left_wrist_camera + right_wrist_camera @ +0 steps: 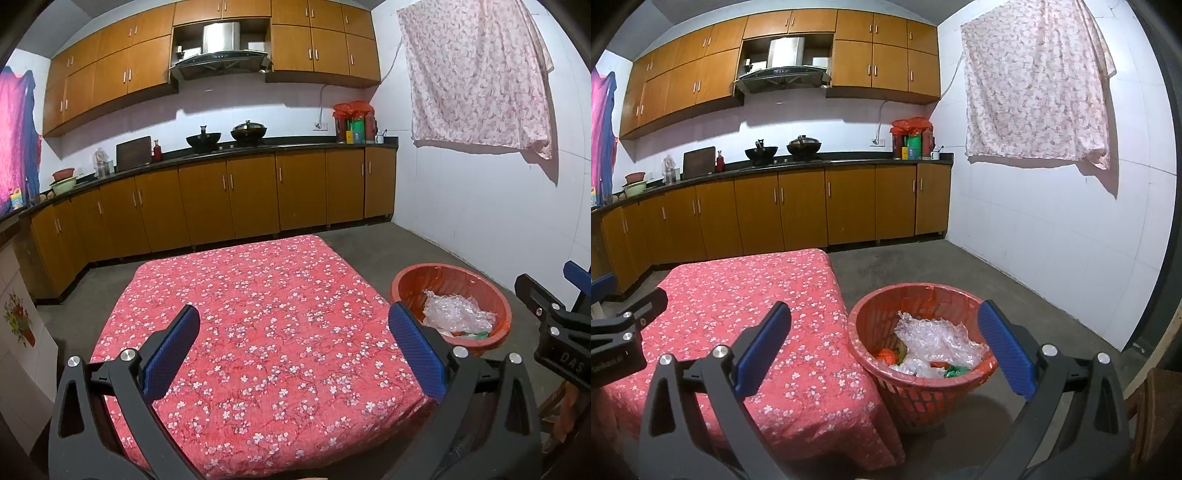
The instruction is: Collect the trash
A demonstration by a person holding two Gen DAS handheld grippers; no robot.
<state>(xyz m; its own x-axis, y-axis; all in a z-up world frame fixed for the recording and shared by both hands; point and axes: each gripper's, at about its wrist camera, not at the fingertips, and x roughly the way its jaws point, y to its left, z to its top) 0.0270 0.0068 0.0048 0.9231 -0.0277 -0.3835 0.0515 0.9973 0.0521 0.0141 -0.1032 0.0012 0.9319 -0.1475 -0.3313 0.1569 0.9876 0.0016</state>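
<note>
Holding nothing, both grippers' fingers (173, 350) wide apart, crinkled plastic (934, 339) in round lattice basket (923, 391)

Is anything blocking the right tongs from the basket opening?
Nothing visible. The right tongs hang open just above the red basket, whose mouth is uncovered; bubble wrap lies inside it.
</note>
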